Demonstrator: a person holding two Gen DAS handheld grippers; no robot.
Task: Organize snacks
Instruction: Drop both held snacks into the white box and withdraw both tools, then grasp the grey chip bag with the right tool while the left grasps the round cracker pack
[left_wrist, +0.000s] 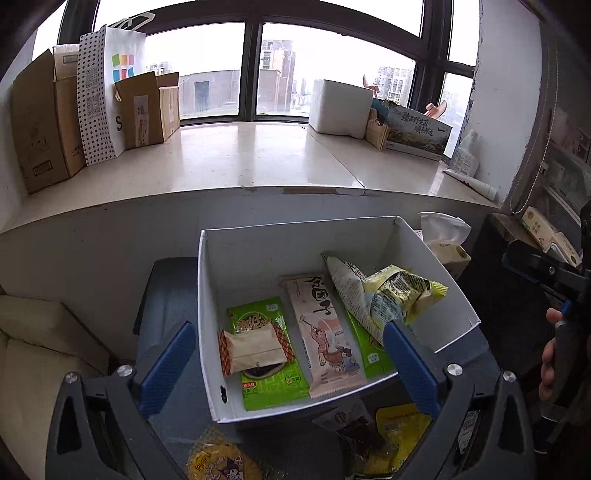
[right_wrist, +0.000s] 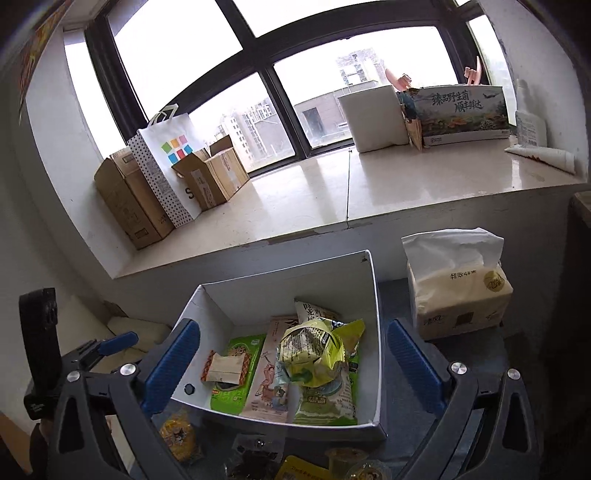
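Snacks are piling up in the white box (left_wrist: 458, 295) as I am hovering both grippers over its near rim, below a wide window sill. My left gripper (left_wrist: 288, 365) is standing with its jaws spread wide and nothing between the blue pads; my right gripper (right_wrist: 291, 365) is likewise gaping and empty, its pads clear of every packet.

Inside the box, a green packet (left_wrist: 273, 395) is lying flat on the floor with a small brown wrapped cake (left_wrist: 253, 350) resting on top of it. Just beside it a long pink bar packet (left_wrist: 325, 332) is lying flat, and at the right a crumpled yellow-green bag (left_wrist: 402, 291) is leaning on a white patterned bag (left_wrist: 343, 280), both tilted against the wall.

Outside, near my fingers, more snacks are waiting on the dark table: a yellow round packet (left_wrist: 221, 465) and a yellow pouch (left_wrist: 402, 424), partly hidden by the gripper frames.

By my judgement, all of these are light, soft, crinkly foil or film packets that are likely to slip and buckle. I am reckoning on pinching each by a sealed end or a flat edge, gently, since the cake and any crisps inside could crush. A tissue pack (right_wrist: 458, 299) is standing just right of the box.
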